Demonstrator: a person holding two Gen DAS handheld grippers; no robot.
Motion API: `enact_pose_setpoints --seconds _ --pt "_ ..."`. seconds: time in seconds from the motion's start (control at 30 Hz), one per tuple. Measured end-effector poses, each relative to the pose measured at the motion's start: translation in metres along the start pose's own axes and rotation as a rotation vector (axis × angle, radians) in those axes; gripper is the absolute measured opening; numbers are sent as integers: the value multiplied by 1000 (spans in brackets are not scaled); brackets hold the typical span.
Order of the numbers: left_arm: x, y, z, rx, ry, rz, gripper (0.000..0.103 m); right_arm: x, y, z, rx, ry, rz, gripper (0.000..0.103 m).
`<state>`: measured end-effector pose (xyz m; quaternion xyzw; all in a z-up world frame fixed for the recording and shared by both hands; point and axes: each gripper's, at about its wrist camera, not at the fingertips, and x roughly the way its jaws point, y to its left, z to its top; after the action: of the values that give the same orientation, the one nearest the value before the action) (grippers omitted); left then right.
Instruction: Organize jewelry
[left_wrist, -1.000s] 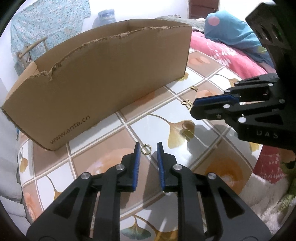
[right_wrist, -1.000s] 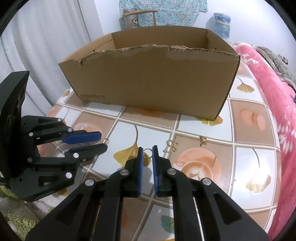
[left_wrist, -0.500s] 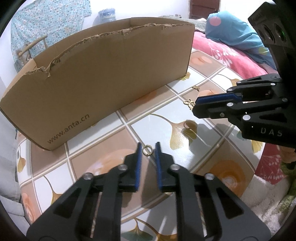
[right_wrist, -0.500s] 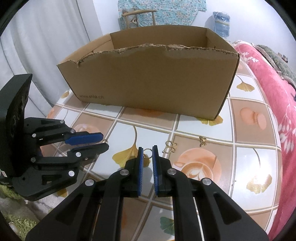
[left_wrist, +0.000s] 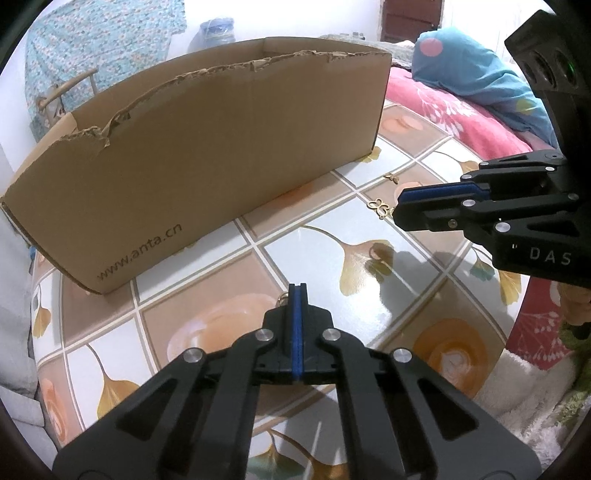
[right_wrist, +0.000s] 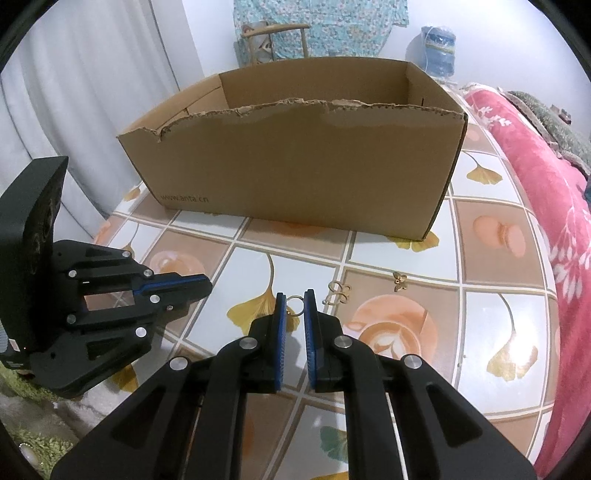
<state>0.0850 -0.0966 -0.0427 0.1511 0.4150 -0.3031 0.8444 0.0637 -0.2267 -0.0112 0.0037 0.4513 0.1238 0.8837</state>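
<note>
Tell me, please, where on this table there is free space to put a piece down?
Free: the table tiles right of the butterfly earring, up to the pink blanket, and the strip before the cardboard box. Crowded: the near middle, where the left claw pinches a small ring, the right claw straddles a second ring, and the clover piece lies beside it.

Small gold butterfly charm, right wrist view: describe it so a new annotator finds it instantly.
Start at the big brown cardboard box on the tiled ginkgo-leaf tablecloth. In front of the box's right half, on a brown tile, lies the small gold butterfly charm. It is the rightmost trinket, lying alone, unlike the looped gold clover piece to its left and the thin gold ring between the right gripper's fingers.
</note>
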Motion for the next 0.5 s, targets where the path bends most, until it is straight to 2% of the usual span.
enact_pose_setpoints --seconds 0.3,0.5 --pt "-1 -4 -1 17 19 1 0 3 0 -1 0 5 6 10" --pt "-2 -1 0 5 21 14 6 9 -1 1 -1 15 15 10"
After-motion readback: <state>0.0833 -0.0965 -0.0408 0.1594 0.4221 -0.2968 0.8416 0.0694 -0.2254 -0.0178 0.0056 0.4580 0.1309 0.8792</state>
